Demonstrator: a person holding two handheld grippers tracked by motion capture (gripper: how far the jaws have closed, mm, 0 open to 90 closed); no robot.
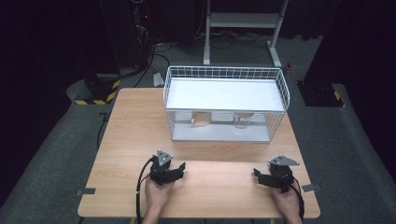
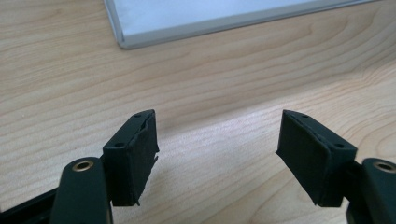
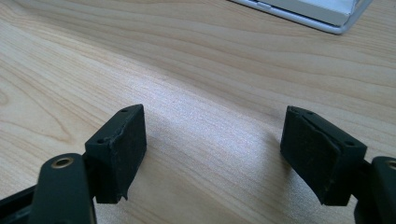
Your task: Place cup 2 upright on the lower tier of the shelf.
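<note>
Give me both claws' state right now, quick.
Left claw: open, nothing between the jaws, bare table below.
Right claw: open, holding nothing.

Table (image 1: 135, 140): light wood-grain top, prob laminate, smooth, semi-matt w/ soft sheen at centre of both gripper views. Wire rack (image 1: 280, 88), upper centre of the high view: thin metal wire, white coated, smooth; flat white shelf panels, matt, pale grey edge strip at top of left gripper view. Under the top shelf: tan cup-like item (image 1: 201, 119), opaque, matt; to its right a clear one (image 1: 242, 120), looks like glass or clear plastic, can't tell which. Left gripper (image 2: 217, 158) and right gripper (image 3: 212, 154): black matt plastic bodies, pads look rubbery, edges a bit rough/frayed, brass-coloured inserts at lower corners. Floor (image 1: 46, 154): grey, looks like carpet, dull.
</note>
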